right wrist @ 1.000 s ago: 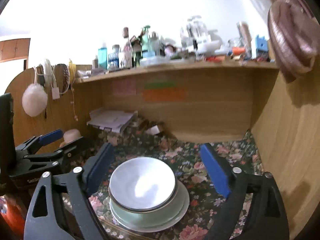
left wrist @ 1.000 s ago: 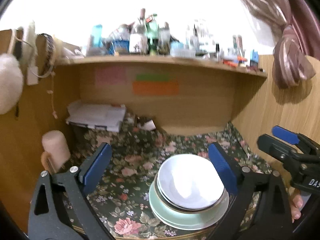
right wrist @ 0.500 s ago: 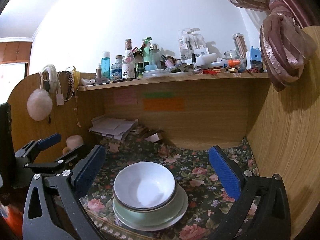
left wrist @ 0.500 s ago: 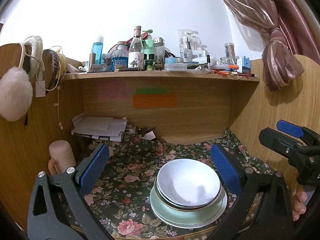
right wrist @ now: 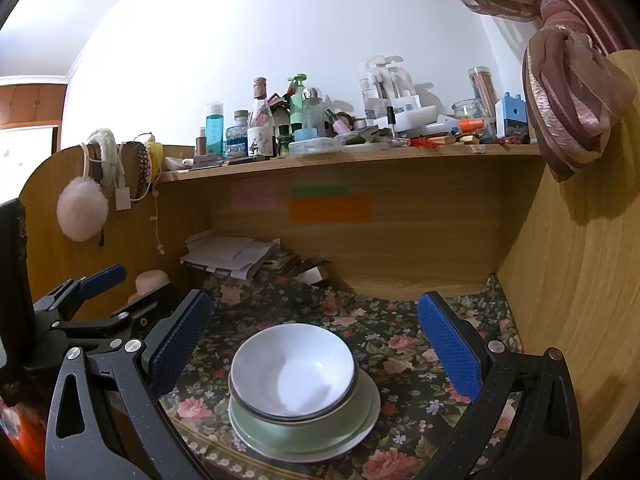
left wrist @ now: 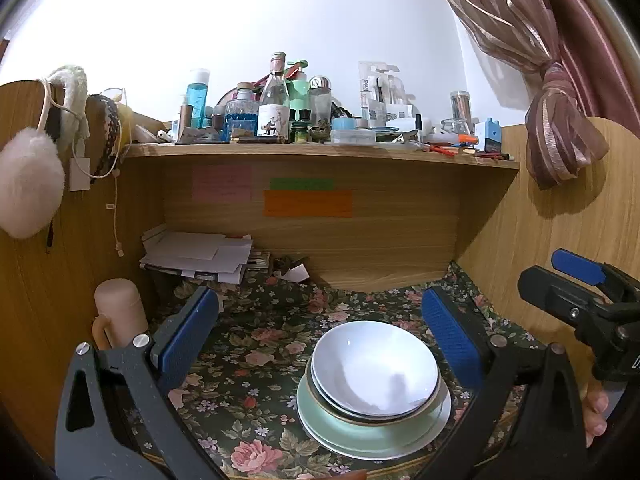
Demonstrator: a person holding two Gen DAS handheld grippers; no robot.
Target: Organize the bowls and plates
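A white bowl (left wrist: 374, 368) sits on top of a stack of bowls on pale green plates (left wrist: 372, 436), on the floral tablecloth near the front edge of the desk. The stack also shows in the right wrist view, with the white bowl (right wrist: 294, 372) above the green plates (right wrist: 308, 436). My left gripper (left wrist: 320, 332) is open and empty, held back from the stack and slightly left of it. My right gripper (right wrist: 316, 336) is open and empty, held back over the stack. Each gripper shows at the edge of the other's view.
A pink cup (left wrist: 120, 316) stands at the left by the desk's wooden side wall. A pile of papers (left wrist: 200, 256) lies at the back left. A cluttered shelf of bottles (left wrist: 276, 108) runs overhead. A wooden wall (right wrist: 580, 300) closes the right side.
Both grippers have drawn back and tilted up from the stack. The stack of bowls and plates has not moved.
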